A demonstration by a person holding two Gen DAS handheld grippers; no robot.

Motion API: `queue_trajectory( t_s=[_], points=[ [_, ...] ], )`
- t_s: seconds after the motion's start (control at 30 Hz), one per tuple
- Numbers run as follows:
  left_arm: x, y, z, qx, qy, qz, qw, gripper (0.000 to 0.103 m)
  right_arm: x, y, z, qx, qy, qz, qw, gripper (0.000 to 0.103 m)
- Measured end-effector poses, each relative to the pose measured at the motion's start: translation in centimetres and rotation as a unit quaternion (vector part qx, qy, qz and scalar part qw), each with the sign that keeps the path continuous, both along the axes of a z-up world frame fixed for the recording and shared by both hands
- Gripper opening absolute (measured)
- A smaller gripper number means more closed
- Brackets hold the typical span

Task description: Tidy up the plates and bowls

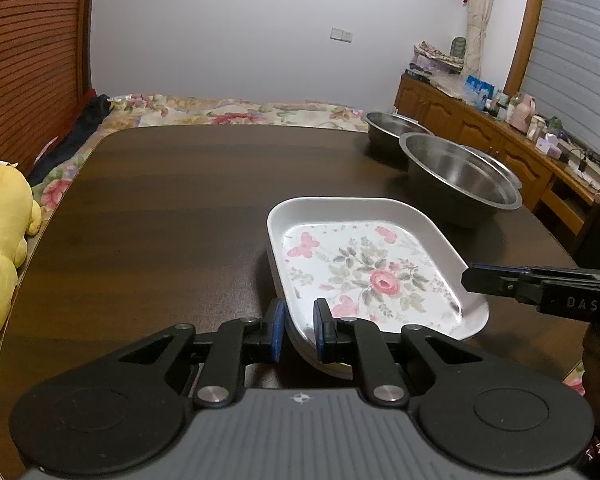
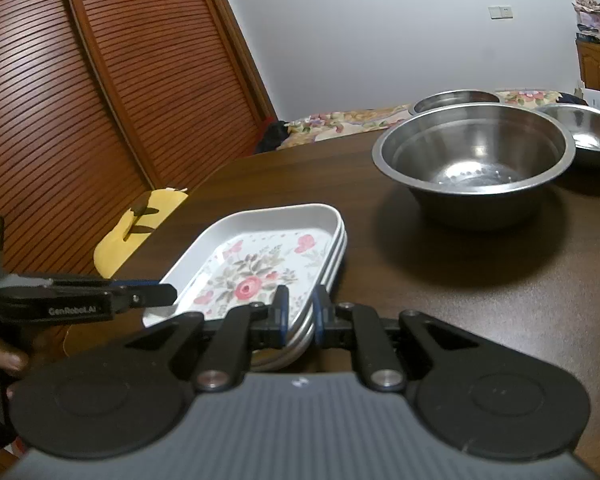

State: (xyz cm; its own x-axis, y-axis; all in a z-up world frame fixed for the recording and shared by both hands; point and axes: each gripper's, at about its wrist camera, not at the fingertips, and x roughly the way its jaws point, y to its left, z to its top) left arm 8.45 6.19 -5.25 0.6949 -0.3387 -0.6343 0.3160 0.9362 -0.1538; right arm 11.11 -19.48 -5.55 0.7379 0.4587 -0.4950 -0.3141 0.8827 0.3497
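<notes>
A stack of white plates [image 2: 260, 264] with pink flowers sits on the dark brown bench [image 1: 160, 200]. From the right wrist view, three rims show one on top of the other.

The left claw [image 1: 300, 330] is nearly closed on the near corner of the plates. One blue pad [image 1: 277, 330] is outside the rim and the other is inside, and both pads touch the rim. In the left wrist view the plates lie from 12 o'clock to 2 o'clock of the claw.

The right claw [image 2: 300, 312] pinches the stack's edge the same way, with one finger inside the top plate and one outside. It is almost shut on the rims. In the right wrist view the plates spread toward 11 o'clock. The left claw comes in from 9 o'clock in this view, and its tip is at the far side of the stack.

A big steel bowl [image 2: 474, 160] stands on the bench at 1 o'clock of the right claw, apart from the plates. Two smaller steel bowls [image 2: 592, 136] stand just behind it, near the far edge of the bench.

A yellow plush toy [image 1: 0, 248] rests by the bench's edge at 9 o'clock in the left wrist view. A bed with a flower cover [image 1: 240, 112] lies past the bench.
</notes>
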Motion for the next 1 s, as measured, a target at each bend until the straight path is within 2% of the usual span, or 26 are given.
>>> queue_trajectory(
  t_s=[0.17, 0.27, 0.47, 0.77, 1.0],
  points=[
    [0.0, 0.3, -0.1, -0.008, 0.002, 0.004, 1.0000, 0.017, -0.4, 0.1, 0.2, -0.011, -0.014, -0.001, 1.000, 0.014],
    [0.0, 0.4, -0.1, -0.008, 0.001, 0.006, 0.9999, 0.024, -0.7, 0.4, 0.4, -0.028, -0.028, -0.005, 0.999, 0.015],
    [0.1, 0.6, 0.3, -0.010, -0.005, 0.014, 0.9998, 0.036, -0.7, -0.2, 0.9, -0.023, -0.037, -0.013, 0.999, 0.015],
    [0.9, 0.0, 1.9, -0.017, -0.027, 0.017, 0.9993, 0.041, -0.5, -2.1, 2.1, -0.041, -0.062, -0.033, 0.997, 0.015],
    [2.3, -2.6, 3.3, -0.013, -0.045, -0.008, 0.9989, 0.044, 0.1, -5.1, 2.7, -0.063, -0.079, -0.065, 0.993, 0.016]
  ],
)
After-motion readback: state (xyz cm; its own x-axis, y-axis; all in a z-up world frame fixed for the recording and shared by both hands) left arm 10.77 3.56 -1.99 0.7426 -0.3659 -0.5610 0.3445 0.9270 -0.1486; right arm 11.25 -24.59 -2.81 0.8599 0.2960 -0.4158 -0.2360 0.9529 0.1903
